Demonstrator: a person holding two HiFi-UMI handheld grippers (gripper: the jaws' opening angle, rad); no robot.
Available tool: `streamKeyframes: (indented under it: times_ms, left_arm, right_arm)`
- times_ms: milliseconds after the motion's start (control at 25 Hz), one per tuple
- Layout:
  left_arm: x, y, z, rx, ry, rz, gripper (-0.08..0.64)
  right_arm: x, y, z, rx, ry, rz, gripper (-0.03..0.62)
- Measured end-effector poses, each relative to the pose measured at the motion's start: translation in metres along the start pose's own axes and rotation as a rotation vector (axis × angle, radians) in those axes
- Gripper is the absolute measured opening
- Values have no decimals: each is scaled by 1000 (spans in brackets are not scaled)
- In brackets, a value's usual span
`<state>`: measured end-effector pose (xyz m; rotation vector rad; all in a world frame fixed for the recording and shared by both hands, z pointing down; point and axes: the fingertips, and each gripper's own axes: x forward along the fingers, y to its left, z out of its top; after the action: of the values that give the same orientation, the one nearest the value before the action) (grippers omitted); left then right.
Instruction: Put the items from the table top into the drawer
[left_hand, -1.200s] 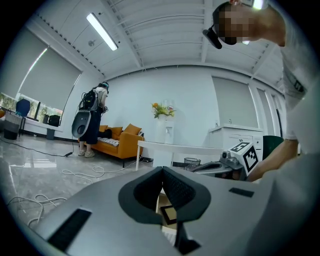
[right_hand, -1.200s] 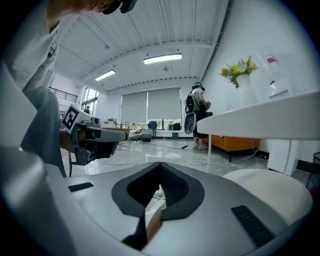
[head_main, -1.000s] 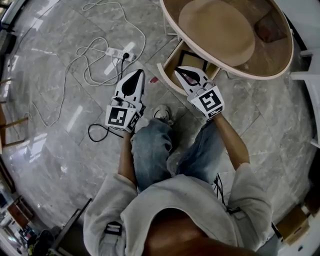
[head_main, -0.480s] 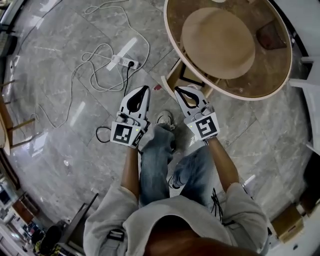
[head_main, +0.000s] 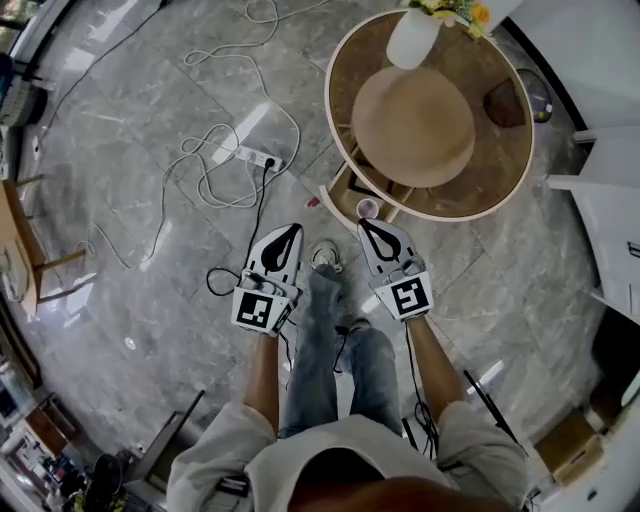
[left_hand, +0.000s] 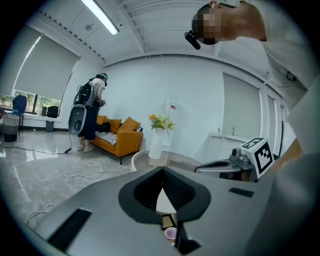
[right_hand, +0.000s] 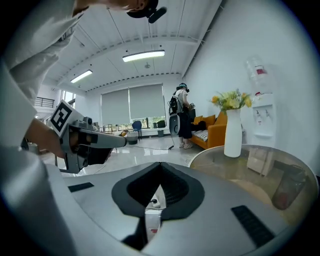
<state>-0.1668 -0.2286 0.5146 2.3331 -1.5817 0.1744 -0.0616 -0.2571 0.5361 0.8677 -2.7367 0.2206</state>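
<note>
A round glass-topped table (head_main: 520, 150) carries a white vase of flowers (head_main: 413, 38) and a dark brown item (head_main: 505, 103) near its right rim. Beneath its near edge a wooden drawer (head_main: 338, 196) stands pulled out, with a pink cup (head_main: 368, 208) and a dark flat piece inside. My left gripper (head_main: 283, 235) and right gripper (head_main: 378, 228) are held side by side above the floor, short of the drawer, both shut and empty. In the left gripper view the left gripper (left_hand: 162, 172) looks toward the vase (left_hand: 157, 142), with the cup (left_hand: 170, 233) low down. In the right gripper view the right gripper (right_hand: 161, 167) sees the vase (right_hand: 232, 135) and the brown item (right_hand: 282, 192).
A power strip (head_main: 250, 155) with looping cables lies on the marble floor to the left. White furniture (head_main: 600, 200) stands right of the table. Far off, a person with a backpack (left_hand: 90, 112) stands by an orange sofa (left_hand: 117, 137).
Both grippers have risen together, away from the drawer front. The head view has pulled up and back, so the whole table and the vase now show.
</note>
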Motion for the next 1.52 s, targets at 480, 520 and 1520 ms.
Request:
streamKeyframes:
  times_ms: [480,520,1520]
  left_arm:
    - [-78,-78,219,46,-27,-85,15]
    - [-83,-86,236,52,-32,-95,15]
    - [-237,-251,394,156,-237,-180,15]
  right_arm:
    - [-127,1,232,60,7,-165,23]
    - [-139,2,250,57,3,-179,23]
    - [-421,67,353,2,-128,-481,23]
